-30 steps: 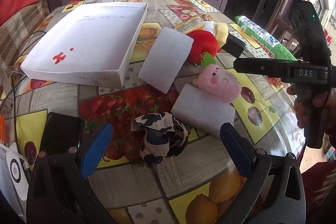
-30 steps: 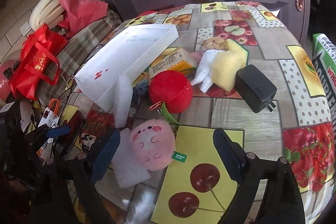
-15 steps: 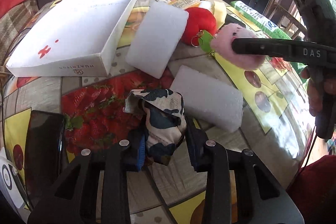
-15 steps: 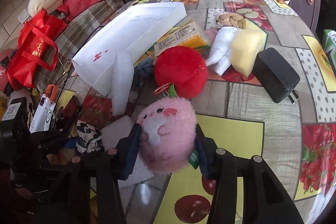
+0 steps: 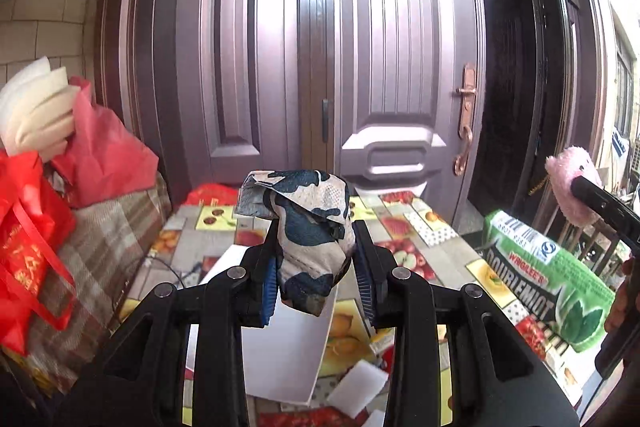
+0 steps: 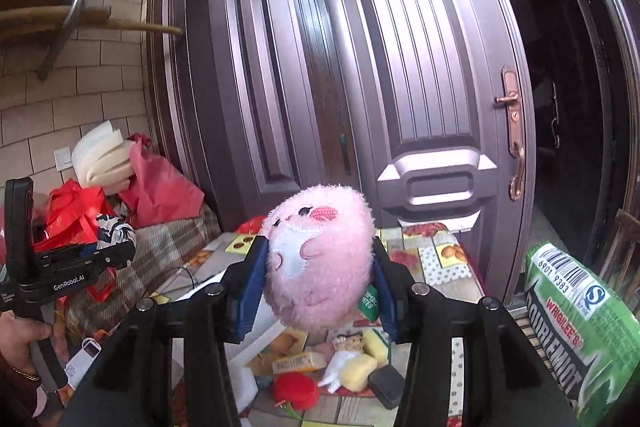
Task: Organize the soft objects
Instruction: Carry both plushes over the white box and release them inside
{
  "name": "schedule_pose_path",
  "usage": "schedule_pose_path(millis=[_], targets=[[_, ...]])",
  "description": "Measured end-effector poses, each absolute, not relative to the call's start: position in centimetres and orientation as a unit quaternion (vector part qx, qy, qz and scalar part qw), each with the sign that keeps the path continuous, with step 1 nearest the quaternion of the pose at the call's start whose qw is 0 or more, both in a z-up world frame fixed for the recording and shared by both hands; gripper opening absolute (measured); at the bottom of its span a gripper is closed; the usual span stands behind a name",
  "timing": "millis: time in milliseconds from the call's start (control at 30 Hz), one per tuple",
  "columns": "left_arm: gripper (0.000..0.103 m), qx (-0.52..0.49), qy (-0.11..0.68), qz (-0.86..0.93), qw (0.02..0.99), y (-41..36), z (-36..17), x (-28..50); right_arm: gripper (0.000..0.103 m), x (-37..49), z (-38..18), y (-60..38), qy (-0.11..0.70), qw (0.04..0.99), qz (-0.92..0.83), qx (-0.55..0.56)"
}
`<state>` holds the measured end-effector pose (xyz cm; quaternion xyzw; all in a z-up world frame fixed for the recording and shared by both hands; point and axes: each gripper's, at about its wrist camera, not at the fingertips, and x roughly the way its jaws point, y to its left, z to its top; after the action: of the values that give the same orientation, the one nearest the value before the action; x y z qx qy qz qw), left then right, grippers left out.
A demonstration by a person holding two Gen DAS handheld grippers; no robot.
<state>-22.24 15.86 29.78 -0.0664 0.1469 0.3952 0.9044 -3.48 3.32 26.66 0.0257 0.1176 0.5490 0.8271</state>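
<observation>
The worktop (image 5: pixel 224 227) and white box (image 5: pixel 280 347) were seen below. The pink plush (image 6: pixel 320 263) was clamped in the right hand-held gripper (image 6: pixel 318 291), the cow-print cloth (image 5: pixel 308 239) in the left hand-held gripper (image 5: pixel 316 279); a red plush (image 6: pixel 296 391) was shown only by the right view.

**Daylight from the right, heavy fisheye warp**

Both views are bright and mostly sharp. Daylight enters at the right edge, blown out white in the left wrist view. The door (image 5: pixel 392 75) carries a soft sheen; the doorway (image 6: pixel 568 107) beside it is dark. Straight lines bow outward, and black vignetting fills the corners.
</observation>
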Motion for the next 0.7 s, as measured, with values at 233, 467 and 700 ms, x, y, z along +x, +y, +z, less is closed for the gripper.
schedule_pose_path(millis=[233, 467, 700], targets=[[0.032, -0.067, 0.128, 0.405, 0.903, 17.3, 33.2, -24.4, 0.049, -4.2, 30.3, 3.5, 0.098, 0.834, 0.540, 0.060], [0.032, -0.065, 0.118, 0.405, 0.904, 17.0, 33.5, -25.3, 0.049, -5.4, 31.9, 2.5, 0.072, 0.836, 0.537, 0.083], [0.032, -0.056, 0.089, 0.420, 0.902, 16.5, 35.3, -26.9, 0.049, -6.0, 34.3, 3.1, 0.053, 0.828, 0.551, 0.092]])
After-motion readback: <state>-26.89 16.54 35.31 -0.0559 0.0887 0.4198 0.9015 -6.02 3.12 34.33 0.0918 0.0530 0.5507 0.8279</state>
